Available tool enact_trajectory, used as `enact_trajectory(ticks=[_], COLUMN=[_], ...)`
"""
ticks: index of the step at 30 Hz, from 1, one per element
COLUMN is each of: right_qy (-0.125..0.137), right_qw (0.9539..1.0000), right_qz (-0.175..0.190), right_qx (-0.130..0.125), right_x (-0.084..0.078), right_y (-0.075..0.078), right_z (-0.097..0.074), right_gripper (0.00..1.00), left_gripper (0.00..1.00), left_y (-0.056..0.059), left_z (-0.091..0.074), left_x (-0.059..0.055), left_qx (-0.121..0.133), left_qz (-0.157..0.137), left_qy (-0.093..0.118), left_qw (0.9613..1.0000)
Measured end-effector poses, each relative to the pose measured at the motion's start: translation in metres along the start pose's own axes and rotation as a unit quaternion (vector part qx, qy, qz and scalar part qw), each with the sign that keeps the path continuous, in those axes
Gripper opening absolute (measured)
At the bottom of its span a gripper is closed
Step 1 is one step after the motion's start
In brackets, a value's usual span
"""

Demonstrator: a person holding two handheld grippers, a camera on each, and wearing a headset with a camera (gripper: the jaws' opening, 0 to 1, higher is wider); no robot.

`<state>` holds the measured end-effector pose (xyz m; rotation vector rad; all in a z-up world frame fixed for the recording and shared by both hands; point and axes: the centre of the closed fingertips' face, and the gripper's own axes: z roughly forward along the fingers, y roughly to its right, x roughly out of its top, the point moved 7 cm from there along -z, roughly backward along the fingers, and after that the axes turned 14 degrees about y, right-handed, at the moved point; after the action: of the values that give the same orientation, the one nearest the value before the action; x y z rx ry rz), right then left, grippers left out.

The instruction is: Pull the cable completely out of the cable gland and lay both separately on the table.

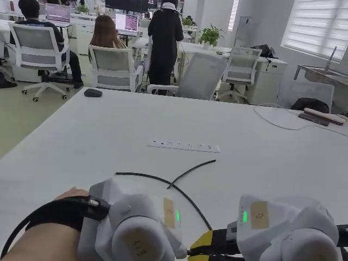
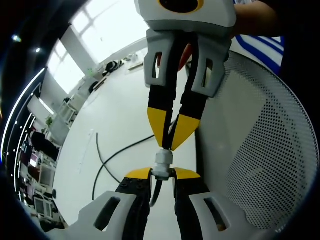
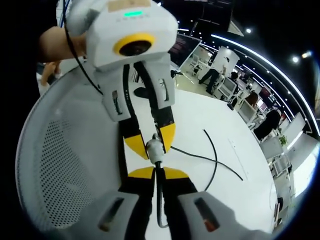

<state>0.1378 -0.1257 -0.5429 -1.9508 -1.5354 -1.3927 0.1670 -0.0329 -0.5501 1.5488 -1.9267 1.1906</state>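
A small white cable gland (image 2: 162, 162) sits clamped between the yellow tips of my left gripper (image 2: 162, 173), which is shut on it. Facing it from the top of the left gripper view, my right gripper (image 2: 173, 131) is shut on the black cable (image 3: 159, 200) just behind the gland. In the right gripper view the cable runs between my right gripper's (image 3: 159, 173) own tips into the gland (image 3: 154, 148). The cable's free length (image 1: 163, 179) loops over the white table (image 1: 109, 136) in a crossed curve. Both gripper bodies meet at the bottom of the head view.
A white power strip (image 1: 184, 145) lies mid-table beyond the cable loop. A dark mouse (image 1: 93, 92) rests at the far left edge, and a white wire (image 1: 277, 122) and dark flat items (image 1: 321, 117) at the right. A mesh chair back (image 2: 250, 150) is under the grippers. Chairs and people stand behind.
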Motion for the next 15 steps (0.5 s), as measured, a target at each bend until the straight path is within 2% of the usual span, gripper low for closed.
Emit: enact_trajectory(ticks=[2, 6, 10, 13, 15], right_qy=[-0.006, -0.010, -0.041, -0.060, -0.075], right_qw=[1.0000, 0.9999, 0.9989, 0.9975, 0.9961], right_qz=[0.001, 0.008, -0.001, 0.009, 0.010], right_qx=[-0.002, -0.007, -0.021, -0.036, -0.046], right_x=[-0.004, -0.013, -0.030, -0.043, -0.052], right_y=[0.001, 0.001, 0.005, 0.011, 0.015], right_z=[-0.003, -0.011, -0.021, -0.031, -0.037], right_gripper=[0.03, 0.03, 0.02, 0.03, 0.03], left_gripper=[0.17, 0.17, 0.17, 0.17, 0.17], left_y=[-0.002, -0.003, -0.003, -0.003, -0.003], left_z=[0.000, -0.002, -0.004, -0.007, -0.009], left_x=[-0.006, -0.010, -0.017, -0.023, -0.024], left_qx=[0.002, 0.003, 0.005, 0.008, 0.009], left_qz=[0.005, -0.007, -0.010, -0.014, -0.018], left_qy=[-0.011, -0.006, -0.017, -0.024, -0.023], left_qw=[0.9999, 1.0000, 0.9998, 0.9996, 0.9995])
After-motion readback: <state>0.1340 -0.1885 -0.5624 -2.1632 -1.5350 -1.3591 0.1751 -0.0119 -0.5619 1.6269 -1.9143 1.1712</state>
